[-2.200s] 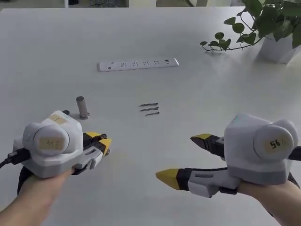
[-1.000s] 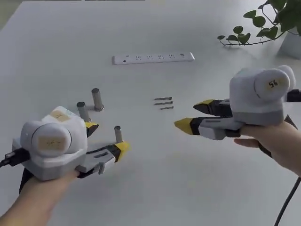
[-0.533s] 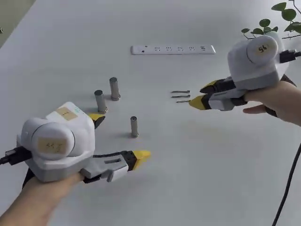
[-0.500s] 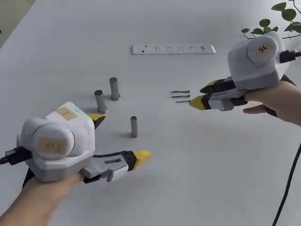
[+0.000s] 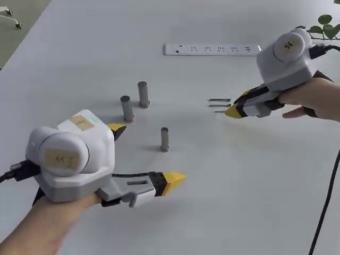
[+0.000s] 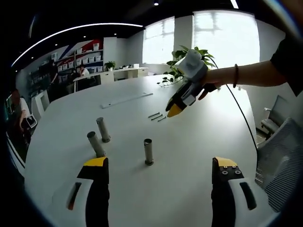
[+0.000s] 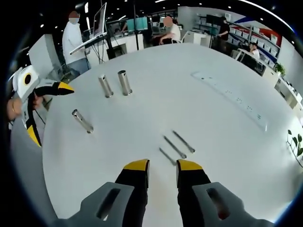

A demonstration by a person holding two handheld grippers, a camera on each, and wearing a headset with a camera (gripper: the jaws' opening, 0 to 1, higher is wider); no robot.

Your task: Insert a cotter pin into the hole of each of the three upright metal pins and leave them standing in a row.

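Three upright metal pins stand left of centre: two close together (image 5: 143, 94) (image 5: 126, 109) and a smaller one (image 5: 164, 139) nearer me. Three cotter pins (image 5: 219, 105) lie side by side to their right. My left gripper (image 5: 146, 154) is open wide and empty, its jaws just short of the small pin (image 6: 148, 151). My right gripper (image 5: 238, 105) hovers low at the cotter pins' right end. Its jaws stand a narrow gap apart (image 7: 162, 165), with the nearest cotter pin (image 7: 166, 156) just ahead of them and nothing held.
A white power strip (image 5: 212, 49) lies at the back of the white table (image 5: 239, 202). A potted plant (image 5: 326, 26) stands at the far right corner. A black cable (image 5: 325, 212) hangs from the right gripper. People sit at desks (image 7: 170, 33) beyond the table.
The right gripper has travelled left and down to the cotter pins, and its jaws have narrowed. The left gripper has opened, leaving the small pin standing, and drawn back a little.
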